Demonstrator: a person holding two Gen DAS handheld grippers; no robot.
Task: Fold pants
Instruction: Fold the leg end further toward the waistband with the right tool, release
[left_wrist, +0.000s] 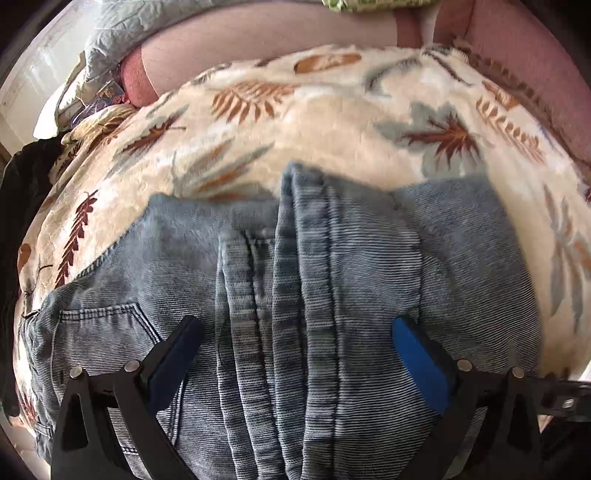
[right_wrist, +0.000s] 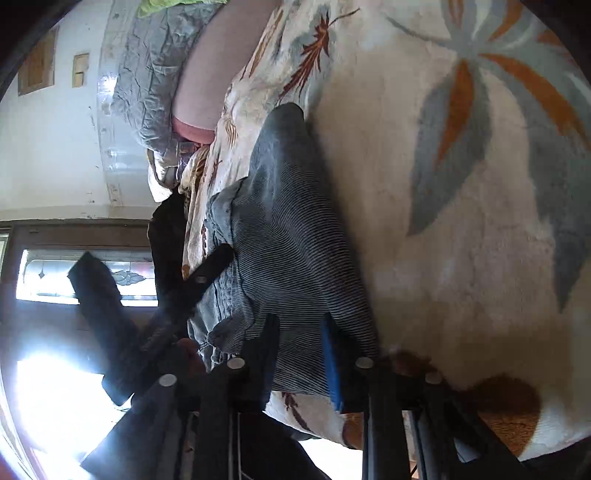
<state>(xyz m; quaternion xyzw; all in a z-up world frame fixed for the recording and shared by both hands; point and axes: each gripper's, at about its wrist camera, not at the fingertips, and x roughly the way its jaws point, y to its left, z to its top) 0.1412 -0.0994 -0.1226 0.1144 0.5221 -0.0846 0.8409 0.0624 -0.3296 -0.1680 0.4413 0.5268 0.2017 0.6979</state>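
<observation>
Light blue denim pants (left_wrist: 295, 277) lie bunched and partly folded on a cream blanket with a leaf print (left_wrist: 295, 118). My left gripper (left_wrist: 295, 332) is open, its blue pads (left_wrist: 413, 354) spread wide just above the pants' middle seam, holding nothing. In the right wrist view, my right gripper (right_wrist: 301, 354) is rolled sideways, and its jaws stand narrowly apart around an edge of the pants (right_wrist: 291, 240). Whether they pinch the cloth is unclear. The left gripper's black frame (right_wrist: 207, 280) shows beside the pants.
A pink sofa back (left_wrist: 258, 40) rises behind the blanket. A crumpled grey cloth (left_wrist: 122, 33) lies at the back left, and a dark garment (left_wrist: 26, 177) at the left edge. A bright window (right_wrist: 88, 273) and a white wall (right_wrist: 51, 147) lie beyond the sofa.
</observation>
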